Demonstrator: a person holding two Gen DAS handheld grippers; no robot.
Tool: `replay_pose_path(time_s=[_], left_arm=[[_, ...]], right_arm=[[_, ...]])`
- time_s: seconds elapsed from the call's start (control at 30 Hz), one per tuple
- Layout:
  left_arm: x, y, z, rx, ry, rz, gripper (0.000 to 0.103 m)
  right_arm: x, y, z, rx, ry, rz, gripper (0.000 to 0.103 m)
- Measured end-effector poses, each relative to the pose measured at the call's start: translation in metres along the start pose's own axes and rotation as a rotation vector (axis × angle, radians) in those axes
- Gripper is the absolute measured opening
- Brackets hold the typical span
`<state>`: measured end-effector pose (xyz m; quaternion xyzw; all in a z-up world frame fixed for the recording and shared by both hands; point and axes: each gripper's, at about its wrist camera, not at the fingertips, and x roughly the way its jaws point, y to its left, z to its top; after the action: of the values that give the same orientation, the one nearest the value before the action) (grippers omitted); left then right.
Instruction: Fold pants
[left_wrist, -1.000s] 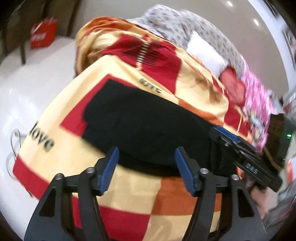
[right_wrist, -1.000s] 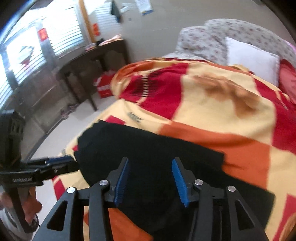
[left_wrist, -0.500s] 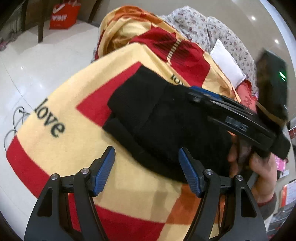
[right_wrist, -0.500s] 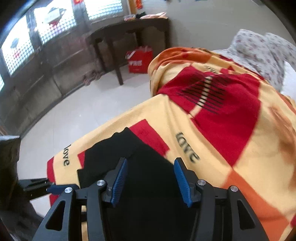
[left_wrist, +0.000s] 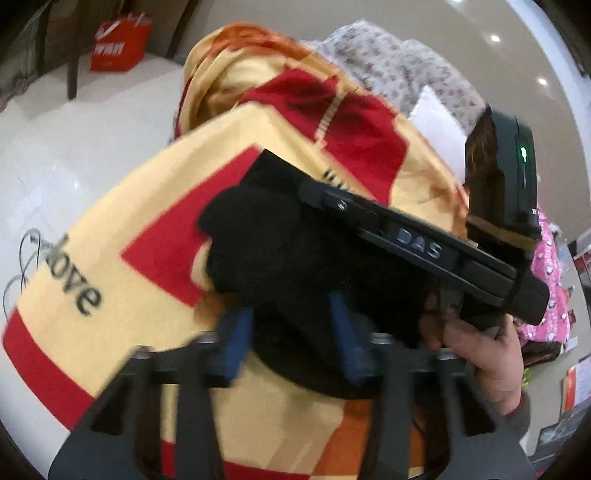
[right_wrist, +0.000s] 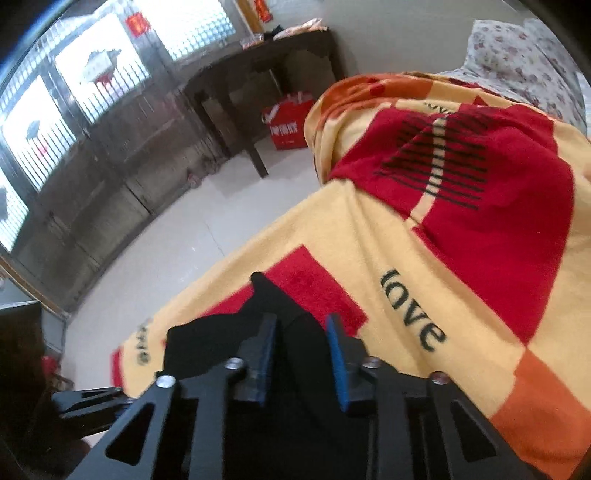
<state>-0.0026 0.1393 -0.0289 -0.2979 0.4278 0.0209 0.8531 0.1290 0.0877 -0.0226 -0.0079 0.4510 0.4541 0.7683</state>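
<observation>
The black pants (left_wrist: 295, 254) are bunched up on the bed, sitting on a yellow, red and orange blanket (left_wrist: 147, 206) with "love" printed on it, down near the foot end by the edge.

Left tool (left_wrist: 291, 332): its jaws have just been closing, and the blue pads now sit tight on either side of a fold at the near edge of the pants. Looks like it's pinching the fabric, though that view is a bit blurry.

Right tool (right_wrist: 301, 354): same deal, its jaws have just been closing too, and there's black cloth pressed between the pads (right_wrist: 337, 354). From its own camera the pants (right_wrist: 266, 302) run out ahead of the fingers to a pointed corner lying on a red square of the blanket (right_wrist: 369, 251).

In the left view you can see the right tool's black body (left_wrist: 424, 247) stretched across the top of the pants, with the person's hand (left_wrist: 480, 354) wrapped around the handle underneath.

Background stuff: a floral quilt (left_wrist: 399, 66) and a white pillow (left_wrist: 436, 118) up at the head of the bed, a red bag (right_wrist: 288, 125) on the pale floor (right_wrist: 177, 236) beside a dark worktop (right_wrist: 258, 62), and bright barred windows (right_wrist: 92, 74) along the wall.
</observation>
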Motion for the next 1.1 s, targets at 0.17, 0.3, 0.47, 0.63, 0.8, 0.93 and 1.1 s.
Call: replay_pose_path(time_s=[0.17,0.3,0.47,0.63,0.8,0.93,1.1], left_arm=[[-0.035,-0.049,0.003,0.178,-0.1,-0.105,0.014],[-0.031,-0.096,-0.007,0.328,-0.092,-0.141,0.014],[-0.028,-0.075,-0.014,0.251,-0.054,-0.093,0.014],[-0.04,-0.026,-0.021,0.065,-0.055,-0.041,0.056],[-0.031,0.009,-0.024,-0.093,-0.033,0.026,0.067],[-0.007,0.021,-0.024,-0.16,0.024,0.053,0.067],[0.009,0.006,-0.016,-0.142,-0.01,0.026,0.076]], right_arm=[[-0.075,0.001,-0.008,0.046,-0.147,0.057,0.014],[-0.132,-0.01,-0.026,0.133,-0.257,0.002,0.014],[-0.151,-0.018,-0.048,0.203,-0.275,-0.047,0.043],[-0.106,-0.007,-0.038,0.153,-0.167,-0.048,0.05],[-0.042,0.011,-0.013,0.036,-0.021,-0.053,0.05],[-0.004,0.009,-0.005,0.024,0.039,-0.078,0.05],[0.005,-0.007,0.0,0.079,0.032,-0.052,0.05]])
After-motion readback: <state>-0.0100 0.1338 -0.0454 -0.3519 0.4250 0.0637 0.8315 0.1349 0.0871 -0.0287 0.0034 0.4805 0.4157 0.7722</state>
